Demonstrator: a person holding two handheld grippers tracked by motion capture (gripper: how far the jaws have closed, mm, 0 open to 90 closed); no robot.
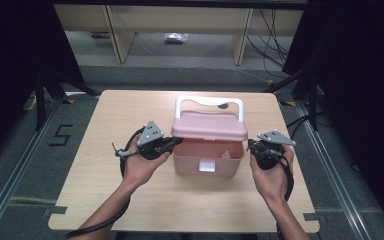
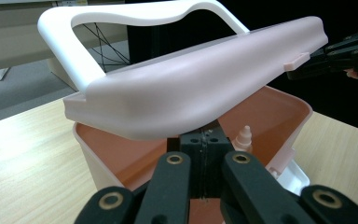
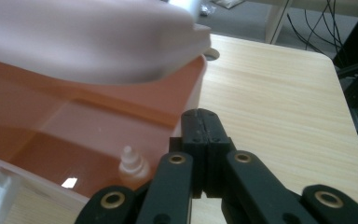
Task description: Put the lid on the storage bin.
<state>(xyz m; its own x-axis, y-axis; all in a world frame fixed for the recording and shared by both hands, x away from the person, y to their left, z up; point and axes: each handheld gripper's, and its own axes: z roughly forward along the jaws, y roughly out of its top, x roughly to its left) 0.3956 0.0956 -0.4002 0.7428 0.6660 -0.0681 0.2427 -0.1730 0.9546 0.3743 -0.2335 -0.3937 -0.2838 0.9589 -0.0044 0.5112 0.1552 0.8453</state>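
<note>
- A pale wooden bench stands on a grey floor, with dark curtains at both sides and cables trailing behind.
- A pink box sits near the middle of the bench, its lid tilted up and part open, the white handle raised behind it.
- Inside the box, a small clear bottle stands upright on the bottom.
- A white latch hangs at the front wall of the box.
- The left tongs are closed with nothing between them, tips under the lid's left edge at the box rim.
- The right tongs are closed and empty too, tips just beside the box's right wall, below the lid's edge.
- A hand holds each tool, one at either side of the box.
</note>
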